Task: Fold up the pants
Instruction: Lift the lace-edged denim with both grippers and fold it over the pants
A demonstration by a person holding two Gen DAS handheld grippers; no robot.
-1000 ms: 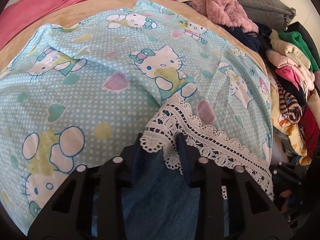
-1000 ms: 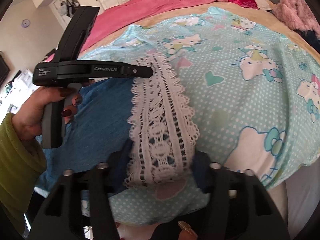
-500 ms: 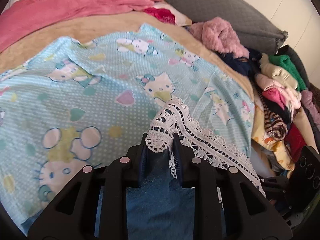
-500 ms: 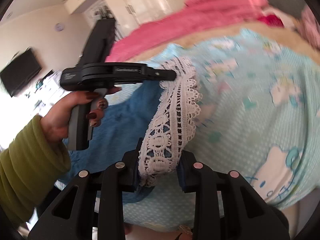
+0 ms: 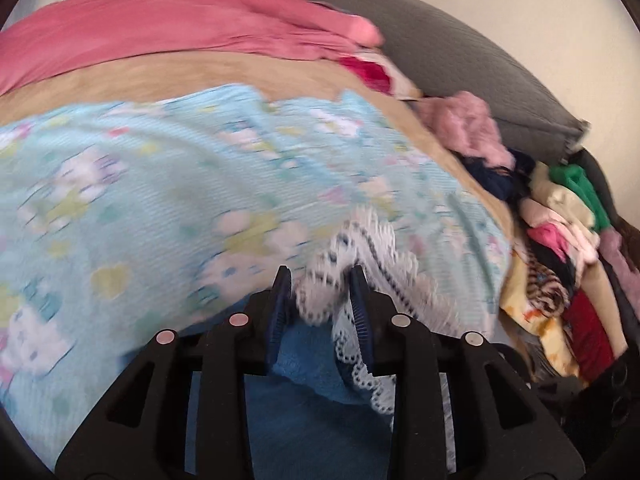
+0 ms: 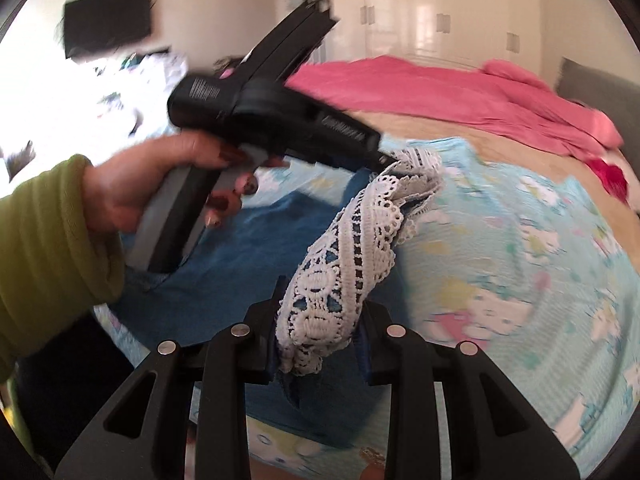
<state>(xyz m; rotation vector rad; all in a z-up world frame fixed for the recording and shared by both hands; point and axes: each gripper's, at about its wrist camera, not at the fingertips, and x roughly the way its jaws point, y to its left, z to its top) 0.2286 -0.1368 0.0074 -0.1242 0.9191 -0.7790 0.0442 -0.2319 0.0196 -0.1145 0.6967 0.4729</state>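
Note:
The pants are blue denim [image 6: 256, 240] with a white lace hem [image 6: 352, 248]. They hang between my two grippers above a light blue cartoon-print sheet [image 6: 520, 260]. My right gripper [image 6: 320, 316] is shut on one end of the lace hem. My left gripper [image 5: 320, 280] is shut on the other end of the lace hem [image 5: 360, 248], with blue denim [image 5: 312, 420] below it. The left gripper also shows in the right wrist view [image 6: 384, 158], held by a hand in a green sleeve. Both views are motion-blurred.
A pile of mixed clothes [image 5: 560, 240] lies along the bed's right side. A pink blanket [image 5: 180, 28] and a grey pillow [image 5: 460, 60] lie at the far end. A tan sheet [image 5: 200, 72] shows beyond the printed one. White wardrobes [image 6: 440, 8] stand behind.
Both grippers have lifted the lace hem off the sheet and risen, carrying the denim up with them. The hem has bunched and twisted between them.

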